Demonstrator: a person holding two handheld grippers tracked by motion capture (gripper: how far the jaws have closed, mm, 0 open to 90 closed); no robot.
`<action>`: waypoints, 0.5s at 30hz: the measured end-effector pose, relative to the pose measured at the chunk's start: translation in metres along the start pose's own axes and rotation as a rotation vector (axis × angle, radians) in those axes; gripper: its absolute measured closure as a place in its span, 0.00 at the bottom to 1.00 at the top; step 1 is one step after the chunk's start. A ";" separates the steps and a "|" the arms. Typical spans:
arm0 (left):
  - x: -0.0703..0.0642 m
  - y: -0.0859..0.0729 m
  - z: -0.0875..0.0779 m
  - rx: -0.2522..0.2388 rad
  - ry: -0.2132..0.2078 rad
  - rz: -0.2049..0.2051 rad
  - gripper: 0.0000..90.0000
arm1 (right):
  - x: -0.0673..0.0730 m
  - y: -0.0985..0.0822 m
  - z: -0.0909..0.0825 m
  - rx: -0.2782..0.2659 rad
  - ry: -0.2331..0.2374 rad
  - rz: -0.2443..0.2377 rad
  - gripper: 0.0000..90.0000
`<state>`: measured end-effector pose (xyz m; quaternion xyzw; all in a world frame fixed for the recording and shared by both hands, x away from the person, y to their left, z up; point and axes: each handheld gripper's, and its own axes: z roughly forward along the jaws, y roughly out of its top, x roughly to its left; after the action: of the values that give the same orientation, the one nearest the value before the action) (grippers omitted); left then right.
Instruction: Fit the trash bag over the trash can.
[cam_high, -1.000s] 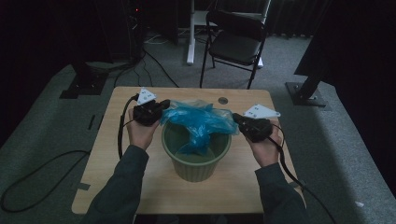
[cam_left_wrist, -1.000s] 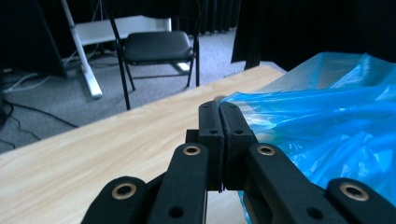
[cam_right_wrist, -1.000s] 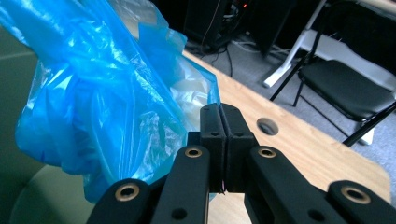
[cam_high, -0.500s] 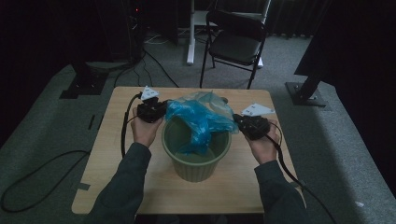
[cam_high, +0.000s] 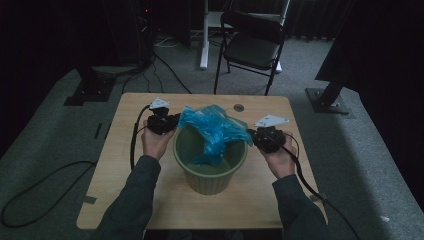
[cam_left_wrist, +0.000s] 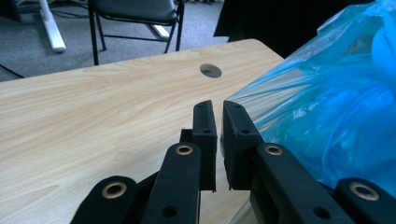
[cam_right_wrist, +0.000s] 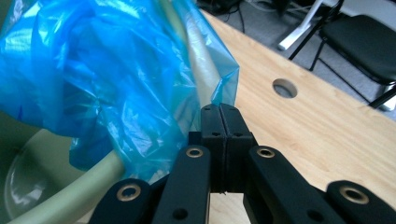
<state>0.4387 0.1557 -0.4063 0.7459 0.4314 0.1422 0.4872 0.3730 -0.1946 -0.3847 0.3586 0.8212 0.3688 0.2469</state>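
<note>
A green plastic bin (cam_high: 212, 182) stands in the middle of the wooden table (cam_high: 125, 175). A crumpled blue plastic bag (cam_high: 212, 127) lies over its mouth and hangs inside. My left gripper (cam_high: 172, 121) sits at the bin's left rim. In the left gripper view its jaws (cam_left_wrist: 217, 105) have just been opening to a narrow gap with nothing between them, and the bag (cam_left_wrist: 327, 102) edge lies just beside the right jaw. My right gripper (cam_high: 251, 136) is at the bin's right rim, shut (cam_right_wrist: 219, 108) on a corner of the bag (cam_right_wrist: 107, 70) above the rim (cam_right_wrist: 70, 196).
A round cable hole (cam_high: 238, 107) is in the table behind the bin. A black folding chair (cam_high: 255, 45) stands beyond the far edge, with a white desk leg (cam_high: 204, 35) beside it. Cables trail from both grippers across the table and the grey carpet.
Both hands have come down a little beside the bin. The blue bag has sunk with them, from bunched above the rim to lower over the bin's mouth.
</note>
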 end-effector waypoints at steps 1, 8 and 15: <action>0.000 0.000 0.001 0.001 -0.007 -0.004 0.94 | 0.000 -0.001 0.002 0.007 0.009 0.001 1.00; 0.002 -0.002 0.004 -0.001 -0.044 -0.035 0.93 | 0.001 -0.005 0.007 0.038 0.029 0.004 1.00; 0.016 -0.002 -0.023 -0.087 -0.079 -0.099 0.71 | 0.000 -0.006 0.000 0.026 0.022 0.005 1.00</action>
<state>0.4325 0.1824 -0.4003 0.7067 0.4418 0.1071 0.5421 0.3710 -0.1972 -0.3893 0.3597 0.8278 0.3627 0.2321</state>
